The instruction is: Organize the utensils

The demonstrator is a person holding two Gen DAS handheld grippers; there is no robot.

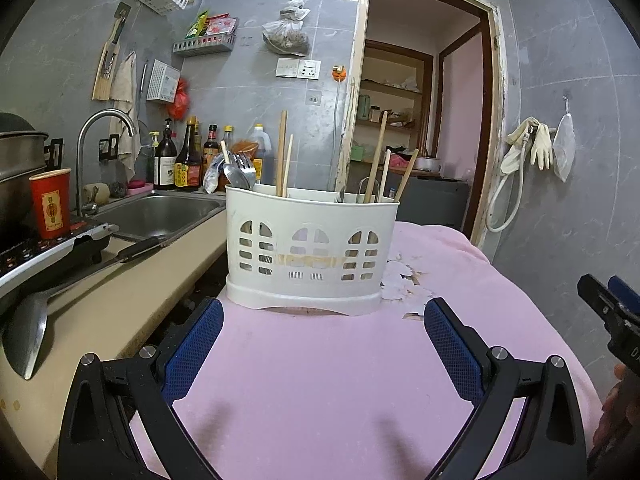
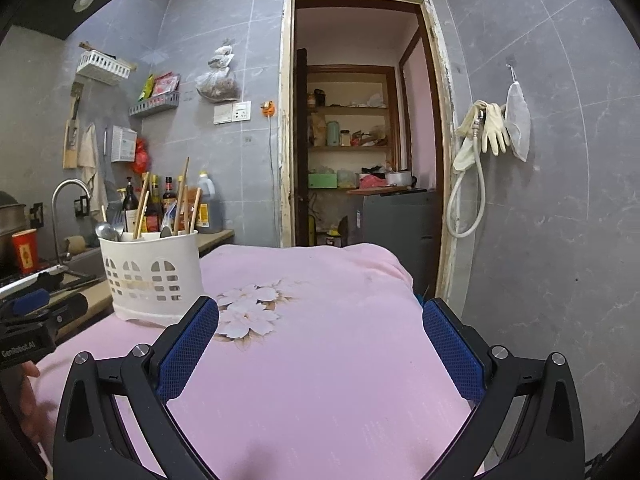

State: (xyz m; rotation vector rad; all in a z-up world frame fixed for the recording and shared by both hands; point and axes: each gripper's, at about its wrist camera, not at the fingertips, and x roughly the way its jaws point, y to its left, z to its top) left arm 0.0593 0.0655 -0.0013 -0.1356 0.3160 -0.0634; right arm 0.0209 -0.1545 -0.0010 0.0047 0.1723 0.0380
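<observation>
Caddy [image 1: 312, 248] at 12 w/ spoons, chopsticks [image 1: 282, 152] in; both grippers [image 1: 324, 336] [image 2: 320, 336] apart, empty. Sorted or unsorted—can't tell.

A pink cloth [image 2: 320, 380] with a white flower print [image 2: 248, 312] covers the table. On its far left corner stands a white plastic utensil caddy [image 1: 310, 256] with arched cut-outs, upright, holding chopsticks [image 1: 282, 152], a spoon [image 1: 234, 176] and a fork [image 1: 246, 164]. The rest of the cloth lies bare.
</observation>
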